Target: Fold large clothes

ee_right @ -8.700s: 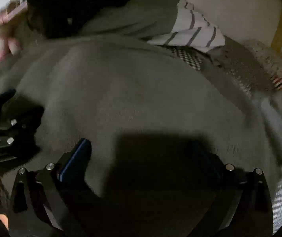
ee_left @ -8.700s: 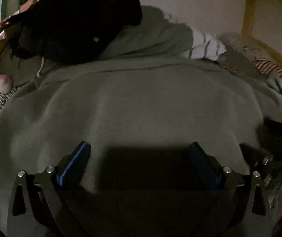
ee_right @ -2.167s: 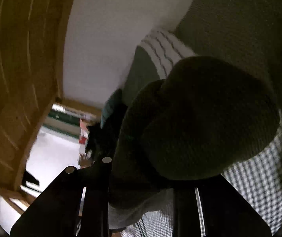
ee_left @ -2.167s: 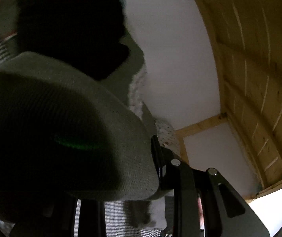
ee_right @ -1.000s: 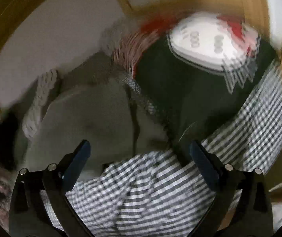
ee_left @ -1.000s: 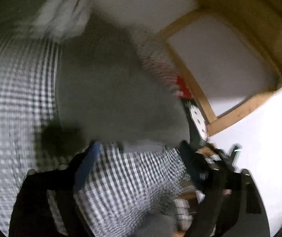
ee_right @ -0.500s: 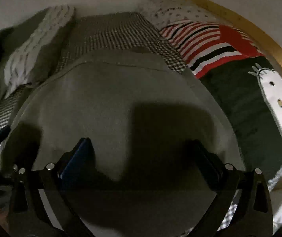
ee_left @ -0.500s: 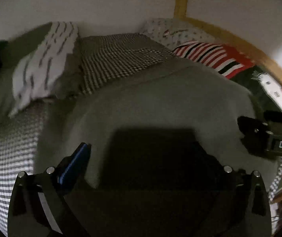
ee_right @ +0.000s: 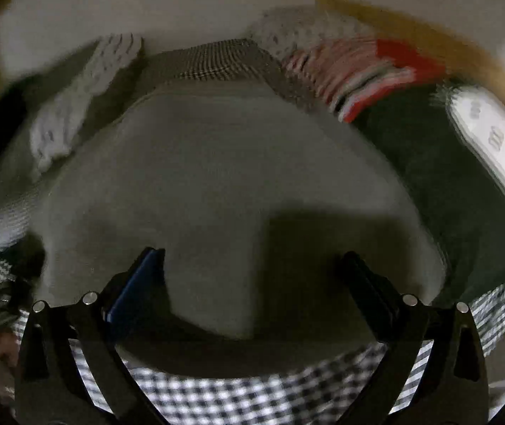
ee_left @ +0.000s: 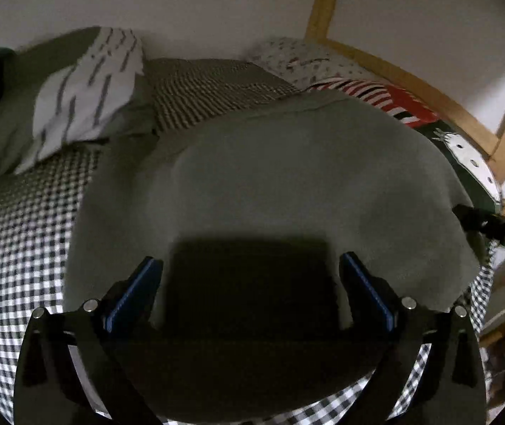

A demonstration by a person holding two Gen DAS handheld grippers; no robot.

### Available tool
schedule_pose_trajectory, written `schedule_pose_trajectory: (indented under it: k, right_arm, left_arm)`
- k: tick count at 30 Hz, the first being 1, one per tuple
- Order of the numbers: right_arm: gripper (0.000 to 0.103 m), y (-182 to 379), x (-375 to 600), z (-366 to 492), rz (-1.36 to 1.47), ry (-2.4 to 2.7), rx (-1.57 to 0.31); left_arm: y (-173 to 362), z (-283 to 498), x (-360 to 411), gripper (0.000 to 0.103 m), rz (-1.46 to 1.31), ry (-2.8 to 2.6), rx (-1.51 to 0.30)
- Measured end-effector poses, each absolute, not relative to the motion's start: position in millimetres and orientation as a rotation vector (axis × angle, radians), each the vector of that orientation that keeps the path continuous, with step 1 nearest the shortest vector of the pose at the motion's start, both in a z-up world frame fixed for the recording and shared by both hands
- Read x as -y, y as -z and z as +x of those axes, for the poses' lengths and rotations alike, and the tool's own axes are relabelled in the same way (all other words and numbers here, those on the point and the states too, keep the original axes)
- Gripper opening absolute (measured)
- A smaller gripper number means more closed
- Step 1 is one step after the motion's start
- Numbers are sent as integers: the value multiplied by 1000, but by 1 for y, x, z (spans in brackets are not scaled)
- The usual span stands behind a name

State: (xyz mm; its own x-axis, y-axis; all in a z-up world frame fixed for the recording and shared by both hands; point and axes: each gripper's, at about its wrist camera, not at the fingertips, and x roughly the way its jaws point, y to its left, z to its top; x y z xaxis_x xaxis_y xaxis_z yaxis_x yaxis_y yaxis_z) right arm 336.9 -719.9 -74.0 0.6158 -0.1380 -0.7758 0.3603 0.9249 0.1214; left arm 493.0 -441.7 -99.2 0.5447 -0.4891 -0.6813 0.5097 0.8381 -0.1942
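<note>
A folded grey-green garment is seen lying flat on the checked bed cover, near the bed's front edge and reaching towards its right edge. The left claw is held wide open just above the garment's near part, nothing being gripped between its blue-padded fingers. The right claw is likewise spread wide and empty over the same garment, in a view blurred by motion. Behind the garment, towards the bed's far edge, a houndstooth piece, a striped white cloth and a red-striped item are laid. A dark green cloth with a white figure is seen at the right edge.
</note>
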Motion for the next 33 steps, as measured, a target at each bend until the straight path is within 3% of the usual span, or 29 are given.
schedule_pose_trajectory:
  k: [6,12,21,33]
  right_arm:
    - [100,78,724,308,296,322,-780]
    - [100,25,676,260,144,682,-607]
    - [100,-9,582,171,142,447,-730]
    - [100,-49,534,49,104,438,-720]
  left_arm:
    - [94,491,442,99,55,567,-819]
    - [51,437,421,99,165,433,-741]
    - [-12,305,375,99,191,360,-654]
    - [-42,183,348,99,228,344,-664]
